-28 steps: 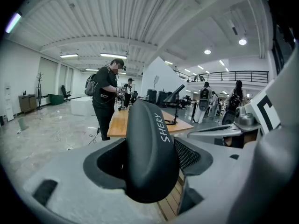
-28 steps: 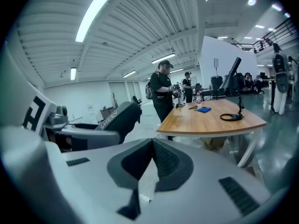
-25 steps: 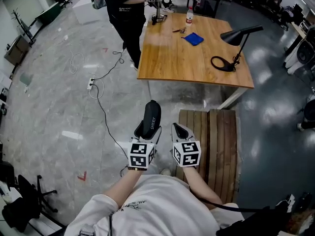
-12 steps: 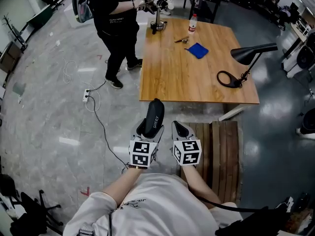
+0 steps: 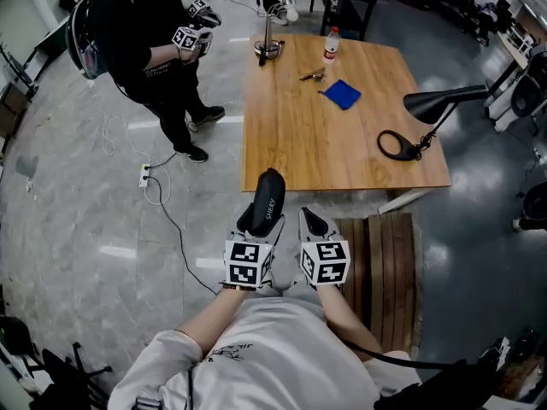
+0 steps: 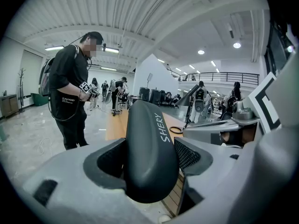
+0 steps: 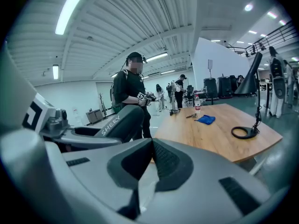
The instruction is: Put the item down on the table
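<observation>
A black oblong case [image 5: 264,202] with white lettering sticks forward out of my left gripper [image 5: 259,222], whose jaws are shut on its near end. In the left gripper view the case [image 6: 150,148] fills the gap between both pads. My right gripper [image 5: 309,225] hangs beside it, shut with nothing held; its pads meet in the right gripper view [image 7: 150,158], where the case [image 7: 119,122] shows at left. Both grippers hover over the floor, short of the wooden table [image 5: 299,143]. The table [image 7: 219,134] lies ahead and to the right.
On the table stand a black desk lamp [image 5: 425,109], a blue cloth [image 5: 342,93], a bottle [image 5: 330,44] and small tools. A slatted wooden pallet [image 5: 385,263] lies right of my grippers. Another person [image 5: 141,49] with grippers stands at the far left; a cable and power strip [image 5: 144,175] lie on the floor.
The other person has walked left, away from the table's far corner. My view has shifted slightly toward the table; both grippers keep their pose and the case stays held.
</observation>
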